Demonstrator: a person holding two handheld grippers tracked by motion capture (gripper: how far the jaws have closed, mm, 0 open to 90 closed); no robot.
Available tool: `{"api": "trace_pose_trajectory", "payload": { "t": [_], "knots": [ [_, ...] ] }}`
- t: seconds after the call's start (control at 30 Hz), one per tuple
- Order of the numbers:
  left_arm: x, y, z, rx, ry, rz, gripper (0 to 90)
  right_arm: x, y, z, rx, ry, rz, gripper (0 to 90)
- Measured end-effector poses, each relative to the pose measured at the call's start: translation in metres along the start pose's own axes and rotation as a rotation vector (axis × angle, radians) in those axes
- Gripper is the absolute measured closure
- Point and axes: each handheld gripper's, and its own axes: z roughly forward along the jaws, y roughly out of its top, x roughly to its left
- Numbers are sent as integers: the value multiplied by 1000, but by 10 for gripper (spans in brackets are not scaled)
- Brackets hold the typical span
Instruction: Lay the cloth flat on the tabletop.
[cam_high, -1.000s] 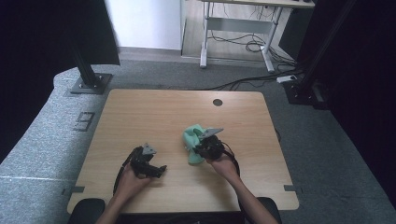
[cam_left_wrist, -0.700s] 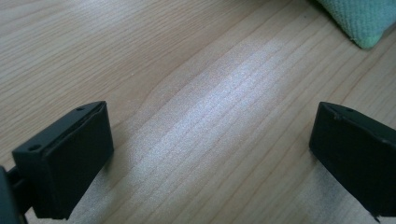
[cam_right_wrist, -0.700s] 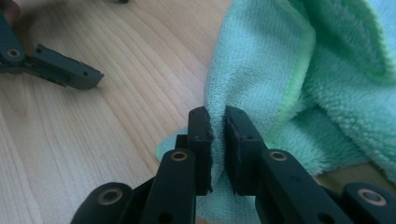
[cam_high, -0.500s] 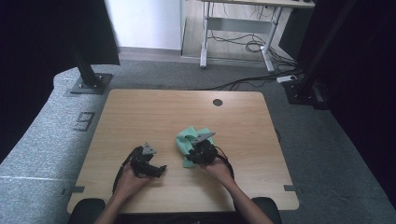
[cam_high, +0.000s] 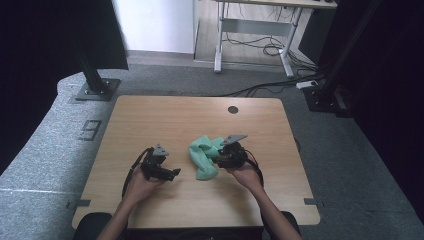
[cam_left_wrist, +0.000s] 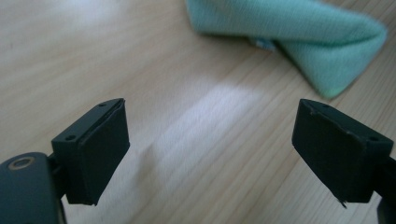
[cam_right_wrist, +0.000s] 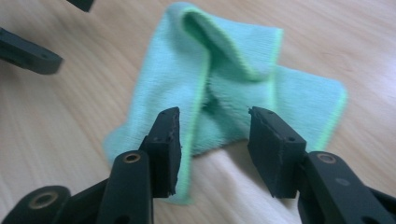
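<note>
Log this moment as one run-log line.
object: green cloth crumpled on table | right tool: just opening, over cloth | left tool: open, empty

The high view looks forward and down from above the person's edge of the pale wooden bench (cam_high: 150, 120), far enough back to take in the whole top and the grey floor around it. The left gripper view rides low and close over the bench, looking along the left gripper (cam_left_wrist: 210, 154) across bare wood toward a crumpled mint-green microfibre cloth (cam_left_wrist: 299, 32) at its top edge. The right gripper view looks steeply down, very near, along the right gripper (cam_right_wrist: 212, 149) onto the same cloth. All three views share that cloth and the wood around it.
</note>
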Motion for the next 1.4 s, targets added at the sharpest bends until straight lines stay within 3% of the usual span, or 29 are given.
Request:
{"api": "trace_pose_trajectory", "payload": {
  "t": [0.17,0.4,0.63,0.73,0.83,0.9,0.97,1.07,1.4],
  "knots": [
    [-4,29,0,-22,18,63,139,-12,-3,-6,-8,-27,15,510],
    [-8,68,5,-43,-9,116,175,-27,-7,-8,-6,-57,42,521],
    [-16,93,27,-31,-29,159,234,-38,-16,1,7,-53,63,535],
    [-18,97,36,-21,-37,163,257,-41,-20,5,12,-49,68,553],
    [-20,99,50,14,-33,167,343,-44,-26,13,30,-29,74,603],
    [-21,98,56,37,-22,175,427,-44,-28,17,44,-22,69,661],
    [-21,96,59,46,-17,184,592,-42,-30,19,63,-23,52,752],
    [-17,93,58,52,-17,186,767,-39,-29,19,75,-17,29,844],
    [1,91,15,-84,7,128,790,-31,-7,-16,-1,-33,-10,872]
  ]
}}
